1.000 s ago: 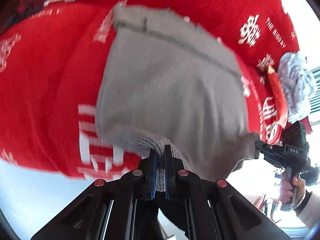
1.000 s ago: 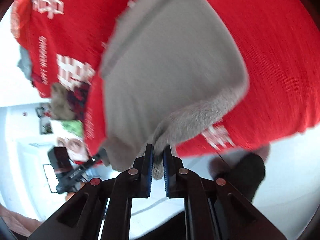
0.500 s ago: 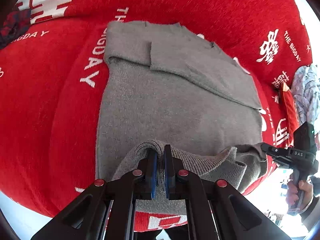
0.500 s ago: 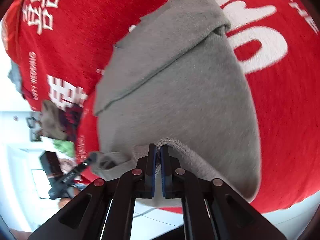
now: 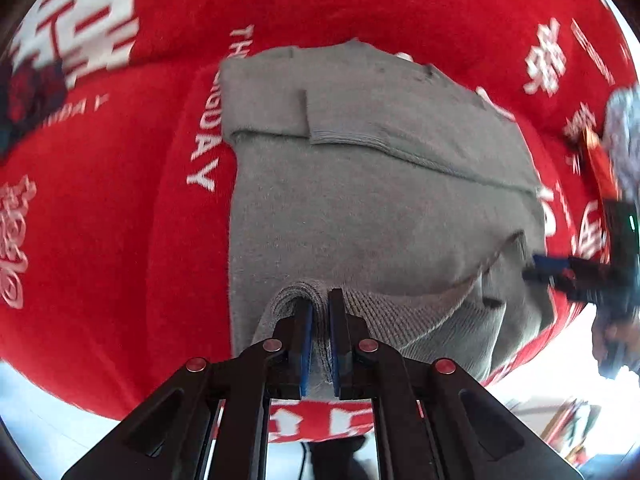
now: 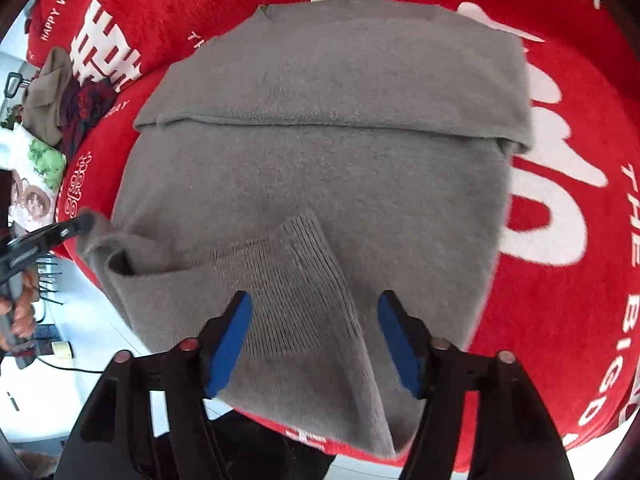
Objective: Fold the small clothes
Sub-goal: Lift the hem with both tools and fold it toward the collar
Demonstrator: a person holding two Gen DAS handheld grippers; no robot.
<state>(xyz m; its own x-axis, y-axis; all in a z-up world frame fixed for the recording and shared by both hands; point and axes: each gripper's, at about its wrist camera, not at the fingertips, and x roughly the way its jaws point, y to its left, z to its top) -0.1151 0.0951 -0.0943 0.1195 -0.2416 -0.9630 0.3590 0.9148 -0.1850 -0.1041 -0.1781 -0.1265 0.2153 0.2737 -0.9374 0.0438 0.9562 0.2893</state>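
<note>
A grey knit sweater (image 5: 372,200) lies on a red cloth with white lettering (image 5: 100,220), its sleeves folded across the chest. My left gripper (image 5: 319,304) is shut on the ribbed bottom hem, lifted over the body. In the right wrist view the sweater (image 6: 328,160) fills the middle, and my right gripper (image 6: 314,312) is open with its blue pads on either side of the ribbed hem. The left gripper (image 6: 80,222) shows at that view's left edge, holding the hem's other corner. The right gripper (image 5: 540,266) appears at the right of the left wrist view.
A pile of brown and dark red clothes (image 6: 60,92) sits at the red cloth's far left, with a printed cushion (image 6: 34,184) beside it. A pale patterned garment (image 5: 624,132) lies at the right. The red cloth's front edge (image 6: 520,456) is close below.
Both grippers carried the hem forward over the sweater's body. The right gripper, shut on the hem half a second ago, has opened and let it go. The left gripper still holds.
</note>
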